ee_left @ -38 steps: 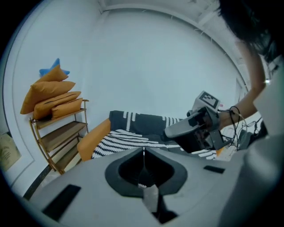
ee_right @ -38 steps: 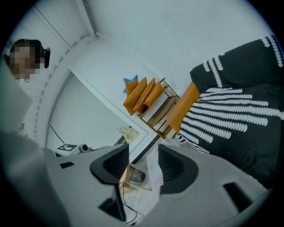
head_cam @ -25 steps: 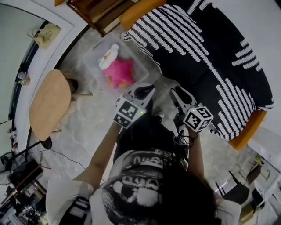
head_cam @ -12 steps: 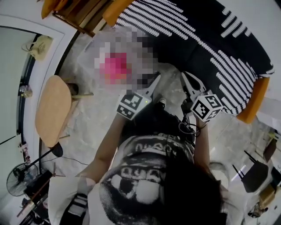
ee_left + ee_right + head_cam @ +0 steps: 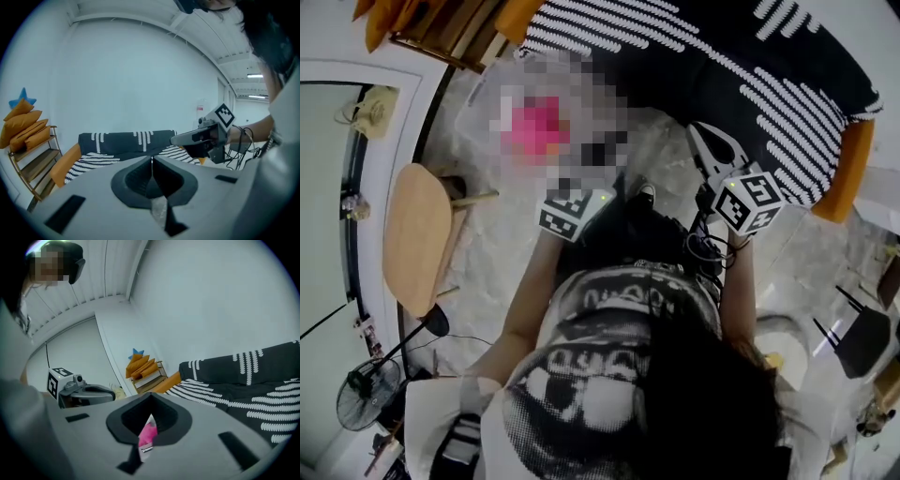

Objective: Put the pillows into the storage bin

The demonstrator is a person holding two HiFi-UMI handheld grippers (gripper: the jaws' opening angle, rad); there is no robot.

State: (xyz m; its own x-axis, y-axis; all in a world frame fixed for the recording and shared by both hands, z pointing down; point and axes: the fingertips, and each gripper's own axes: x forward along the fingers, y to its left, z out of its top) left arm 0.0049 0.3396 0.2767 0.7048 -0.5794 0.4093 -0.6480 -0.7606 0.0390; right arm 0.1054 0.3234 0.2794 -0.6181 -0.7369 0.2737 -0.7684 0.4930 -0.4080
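The clear storage bin (image 5: pixel 476 105) stands on the floor at the upper left of the head view, with a pink pillow (image 5: pixel 534 127) inside it under a mosaic patch. My left gripper (image 5: pixel 151 161) is shut and empty; its marker cube (image 5: pixel 572 208) hangs just on the near side of the bin. My right gripper (image 5: pixel 700 131) is shut with nothing in it, over the floor beside the striped sofa (image 5: pixel 750 56). Pink (image 5: pixel 148 432) shows through the slit under its jaws. Each gripper shows in the other's view: the right gripper (image 5: pixel 176 138) and the left gripper (image 5: pixel 112 394).
Orange pillows (image 5: pixel 23 126) and a blue star (image 5: pixel 22 97) sit on a wooden shelf beside the sofa. A round wooden table (image 5: pixel 417 234) stands left of the person, a fan (image 5: pixel 361 403) at the lower left, a dark chair (image 5: pixel 862 337) at the right.
The right jaws, open a second ago, are shut, and so are the left ones. Both grippers have drawn apart, the right one toward the sofa. The pink pillow stays in the bin.
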